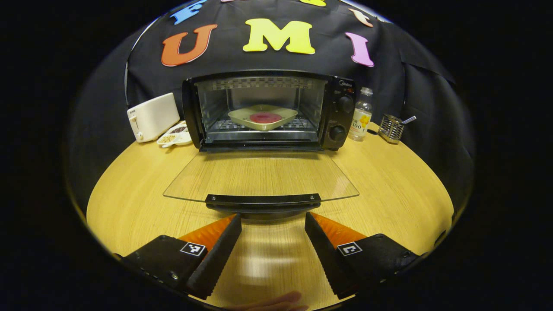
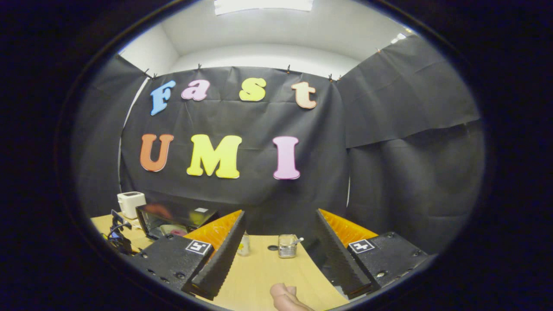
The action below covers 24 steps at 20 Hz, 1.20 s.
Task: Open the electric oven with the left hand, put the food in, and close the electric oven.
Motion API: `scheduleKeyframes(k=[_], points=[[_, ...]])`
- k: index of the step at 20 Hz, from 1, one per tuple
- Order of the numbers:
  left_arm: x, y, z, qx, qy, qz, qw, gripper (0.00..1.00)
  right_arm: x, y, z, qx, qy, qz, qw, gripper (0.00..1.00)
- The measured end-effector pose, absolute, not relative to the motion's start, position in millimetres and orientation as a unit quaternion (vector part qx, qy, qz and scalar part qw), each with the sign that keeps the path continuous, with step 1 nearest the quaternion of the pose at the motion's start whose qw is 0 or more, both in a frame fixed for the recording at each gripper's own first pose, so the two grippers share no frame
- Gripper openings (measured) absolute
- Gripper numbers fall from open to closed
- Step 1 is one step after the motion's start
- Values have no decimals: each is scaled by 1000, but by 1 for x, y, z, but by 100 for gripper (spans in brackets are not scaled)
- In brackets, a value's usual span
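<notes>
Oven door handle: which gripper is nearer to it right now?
Left. The left gripper sits open just in front of the door handle of the lowered glass door, not touching it. The right gripper is held off to the side, farther from the oven.

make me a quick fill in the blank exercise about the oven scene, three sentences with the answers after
1. The glass door of the black electric oven lies fully ____.
2. The beige square tray with a red round food item sits ____ the oven.
3. The white toaster stands to the ____ of the oven in the left gripper view.

Missing words: open; inside; left
</notes>
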<state>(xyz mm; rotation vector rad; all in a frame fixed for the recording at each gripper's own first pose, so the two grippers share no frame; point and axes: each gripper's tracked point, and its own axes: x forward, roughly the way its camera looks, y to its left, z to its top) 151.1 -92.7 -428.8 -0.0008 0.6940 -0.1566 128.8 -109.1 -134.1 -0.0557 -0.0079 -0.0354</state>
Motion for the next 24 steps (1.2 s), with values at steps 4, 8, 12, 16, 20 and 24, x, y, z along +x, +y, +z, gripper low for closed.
scheduleKeyframes(k=[4, 8, 12, 16, 20, 24], points=[[155, -95, -433, 19, 357, -71, 931, 95, 125, -126, -145, -20, 8, -34, 999, 96], [156, -95, -432, 24, 357, -70, 931, 94, 127, -134, -159, -13, 33, -41, 999, 96], [156, -94, -430, 27, 351, -75, 933, 95, 122, -138, -158, -13, 34, -44, 998, 96], [158, -95, -420, 26, 344, -71, 936, 95, 116, -138, -160, -5, 40, -42, 998, 100], [163, -94, -395, 25, 316, -70, 946, 95, 108, -131, -164, 10, 55, -27, 998, 96], [173, -89, -370, 25, 283, -73, 956, 96, 100, -129, -161, 16, 57, -24, 998, 96]])
